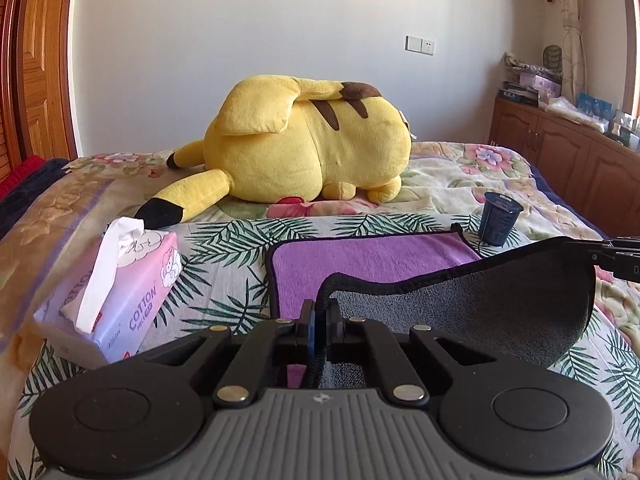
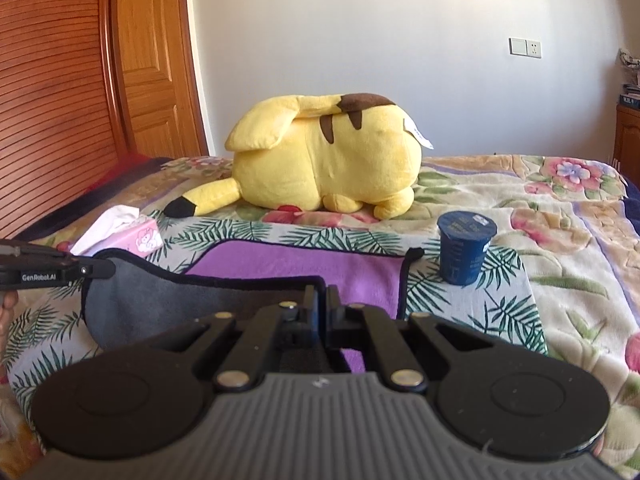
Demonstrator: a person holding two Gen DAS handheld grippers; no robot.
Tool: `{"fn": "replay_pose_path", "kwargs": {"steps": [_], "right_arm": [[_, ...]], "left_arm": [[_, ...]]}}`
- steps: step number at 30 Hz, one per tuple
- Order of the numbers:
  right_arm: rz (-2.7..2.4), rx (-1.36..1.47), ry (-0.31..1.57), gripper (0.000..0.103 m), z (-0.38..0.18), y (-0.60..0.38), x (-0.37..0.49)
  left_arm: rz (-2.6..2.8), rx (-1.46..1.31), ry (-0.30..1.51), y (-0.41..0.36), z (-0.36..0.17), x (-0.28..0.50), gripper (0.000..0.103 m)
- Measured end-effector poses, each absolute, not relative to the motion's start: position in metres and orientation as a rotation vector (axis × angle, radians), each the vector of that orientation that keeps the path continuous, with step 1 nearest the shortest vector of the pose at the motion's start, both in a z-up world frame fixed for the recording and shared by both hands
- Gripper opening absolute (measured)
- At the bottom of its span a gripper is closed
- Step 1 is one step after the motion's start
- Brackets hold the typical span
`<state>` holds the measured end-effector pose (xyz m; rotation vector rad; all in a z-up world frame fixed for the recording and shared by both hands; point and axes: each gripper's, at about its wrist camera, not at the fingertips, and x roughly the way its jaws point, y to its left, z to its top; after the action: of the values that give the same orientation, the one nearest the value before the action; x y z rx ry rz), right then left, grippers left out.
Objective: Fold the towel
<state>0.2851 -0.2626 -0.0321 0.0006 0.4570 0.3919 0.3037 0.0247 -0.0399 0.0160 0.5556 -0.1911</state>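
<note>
The towel (image 1: 372,260) is purple on one face, grey on the other, with a black hem, and lies on the bed. Its near edge is lifted and hangs as a grey flap (image 1: 480,312) between both grippers. My left gripper (image 1: 320,320) is shut on the towel's near left corner. My right gripper (image 2: 322,300) is shut on the near right corner of the towel (image 2: 300,264). In the left wrist view the right gripper (image 1: 608,256) shows at the right edge. In the right wrist view the left gripper (image 2: 60,270) shows at the left edge.
A pink tissue pack (image 1: 116,292) lies left of the towel. A dark blue cup (image 2: 464,252) stands at the towel's far right corner. A yellow plush toy (image 1: 308,148) lies behind on the floral bedspread (image 2: 560,208). A wooden cabinet (image 1: 560,152) stands at the right.
</note>
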Motion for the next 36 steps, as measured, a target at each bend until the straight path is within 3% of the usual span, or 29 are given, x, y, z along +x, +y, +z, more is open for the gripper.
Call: {"fn": "replay_pose_path", "kwargs": {"steps": [36], "right_arm": [[0.335,-0.250,0.321,0.004,0.001,-0.251,0.367]], "left_arm": [[-0.163,0.179,0.437,0.003,-0.005,0.402,0.000]]}}
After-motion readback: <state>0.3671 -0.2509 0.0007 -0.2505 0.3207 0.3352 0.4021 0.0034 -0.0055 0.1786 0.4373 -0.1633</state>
